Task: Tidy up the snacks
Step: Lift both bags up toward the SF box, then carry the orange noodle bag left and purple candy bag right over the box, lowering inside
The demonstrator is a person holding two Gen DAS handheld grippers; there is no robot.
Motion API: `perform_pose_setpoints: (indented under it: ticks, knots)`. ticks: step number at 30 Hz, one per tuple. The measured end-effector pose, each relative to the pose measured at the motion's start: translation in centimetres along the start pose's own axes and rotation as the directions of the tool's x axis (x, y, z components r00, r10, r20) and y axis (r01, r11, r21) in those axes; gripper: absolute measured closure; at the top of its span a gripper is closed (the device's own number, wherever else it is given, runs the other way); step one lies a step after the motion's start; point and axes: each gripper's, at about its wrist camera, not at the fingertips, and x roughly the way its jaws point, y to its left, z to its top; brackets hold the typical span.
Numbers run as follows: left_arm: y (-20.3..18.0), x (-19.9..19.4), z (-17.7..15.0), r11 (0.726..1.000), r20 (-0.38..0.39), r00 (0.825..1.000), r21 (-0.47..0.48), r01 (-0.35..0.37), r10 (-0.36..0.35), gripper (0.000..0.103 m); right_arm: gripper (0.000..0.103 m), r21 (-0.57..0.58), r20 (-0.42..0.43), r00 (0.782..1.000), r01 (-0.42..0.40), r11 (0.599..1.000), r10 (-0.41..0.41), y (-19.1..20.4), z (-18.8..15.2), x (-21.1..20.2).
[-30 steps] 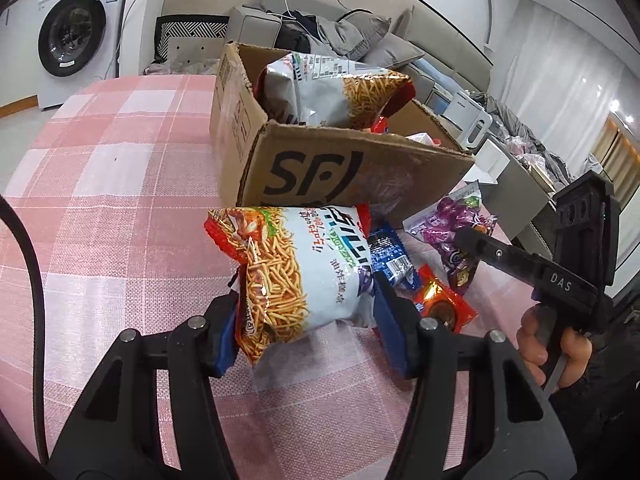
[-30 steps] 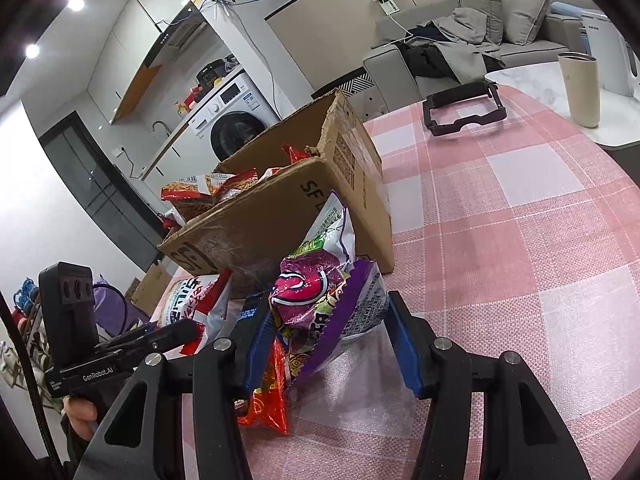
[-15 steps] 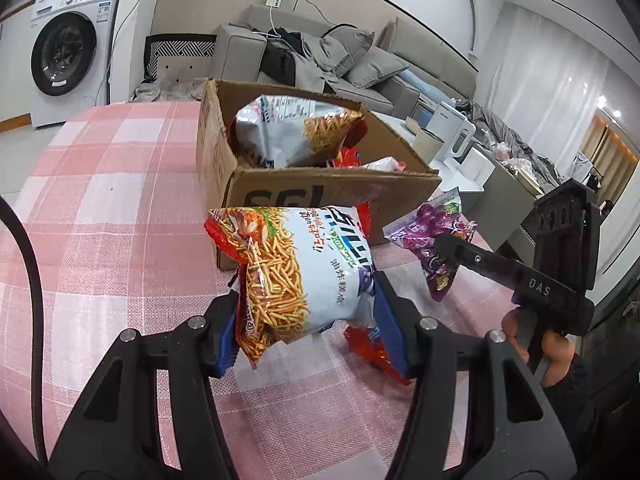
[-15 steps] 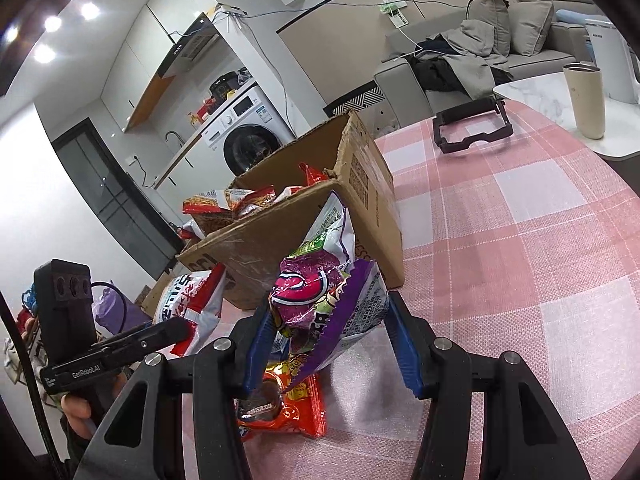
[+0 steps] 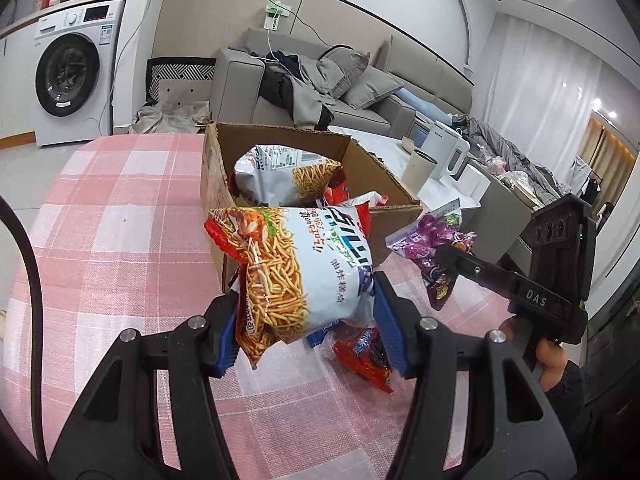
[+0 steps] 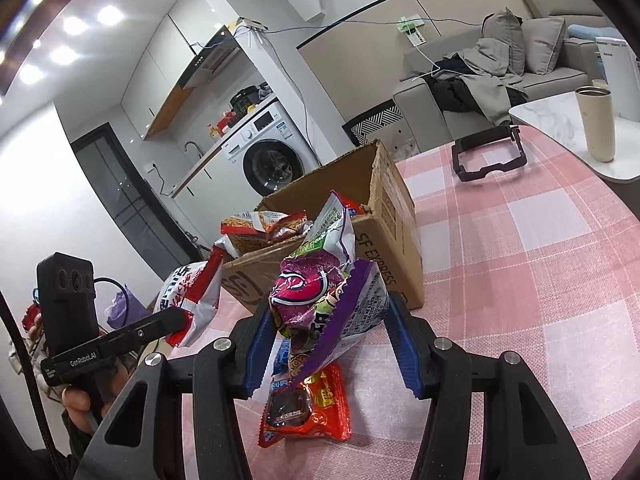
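The left gripper is clamped on a white-and-orange noodle-stick bag, pinching its lower part so the bag stands upright above the desk. The right gripper is closed on a purple snack bag, also lifted clear of the cloth. Both bags hang in front of the cardboard box, which already holds similar packets, so each bag is likely held high enough to clear the box wall. Under the right gripper a red snack packet and a blue packet lie on the desk, presumably waiting their turn. A black frame rests farther back.
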Motion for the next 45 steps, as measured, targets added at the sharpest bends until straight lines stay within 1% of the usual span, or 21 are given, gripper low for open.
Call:
perform_pose_setpoints:
  ticks: [10,17,22,29,37,43,45]
  knots:
    - [-0.1,-2.8,0.8,0.999,0.053,0.997,0.003,-0.048,0.048,0.048,0.049,0.004,0.035,0.999,-0.006,1.0,0.006,1.0,1.0,-1.8]
    - [0.2,-4.2,1.7,0.998,0.086,0.995,-0.005,-0.057,0.057,0.048,0.049,-0.023,0.062,0.998,-0.003,1.0,0.004,2.3,1.8,-2.7]
    - [0.2,-5.0,2.3,0.998,0.101,0.992,-0.008,-0.069,0.07,0.048,0.049,-0.015,0.069,0.998,0.012,1.0,-0.011,2.6,2.2,-2.9]
    - [-0.1,-4.6,3.1,0.997,0.108,0.991,-0.005,-0.083,0.083,0.048,0.049,0.012,0.086,0.995,0.044,0.999,-0.045,2.3,3.6,-3.2]
    - [0.3,-4.5,4.8,0.995,0.127,0.987,-0.012,-0.101,0.101,0.048,0.049,-0.022,0.09,0.994,0.067,0.998,-0.064,3.1,5.4,-3.1]
    - [0.6,-3.7,5.8,0.992,0.122,0.984,0.0,-0.13,0.129,0.048,0.049,-0.047,0.082,0.994,0.076,0.996,-0.072,3.7,6.4,-2.3]
    - [0.5,-3.2,6.1,0.992,0.113,0.985,-0.001,-0.128,0.127,0.048,0.049,-0.054,0.077,0.994,0.076,0.996,-0.072,3.9,6.7,-1.9]
